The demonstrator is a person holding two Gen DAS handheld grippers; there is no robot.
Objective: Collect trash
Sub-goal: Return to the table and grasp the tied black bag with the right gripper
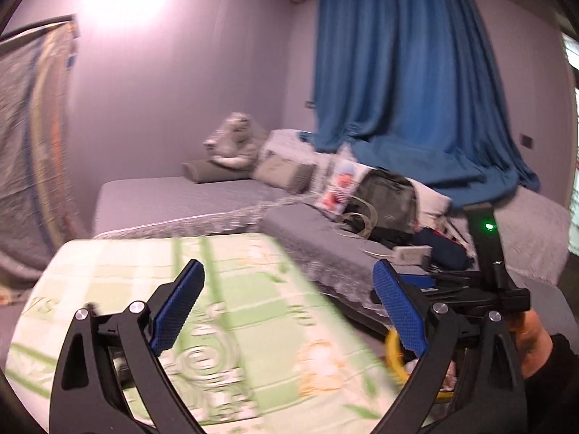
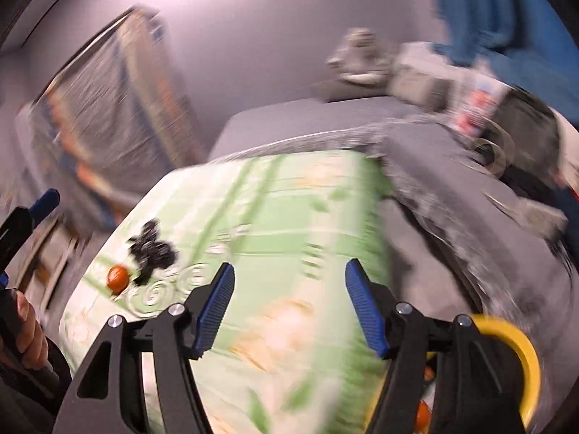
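A green patterned cloth covers a low surface in front of a grey bed. On its left part lie a crumpled black scrap and a small orange round piece. My right gripper is open and empty, above the cloth and to the right of that trash. My left gripper is open and empty over the same cloth. A yellow-rimmed container sits at the lower right, with orange bits inside; it also shows in the left wrist view. Both views are motion-blurred.
A grey bed with pillows, a plush toy, a bag and clutter lies behind. A blue curtain hangs at the right. A patterned hanging stands at the left.
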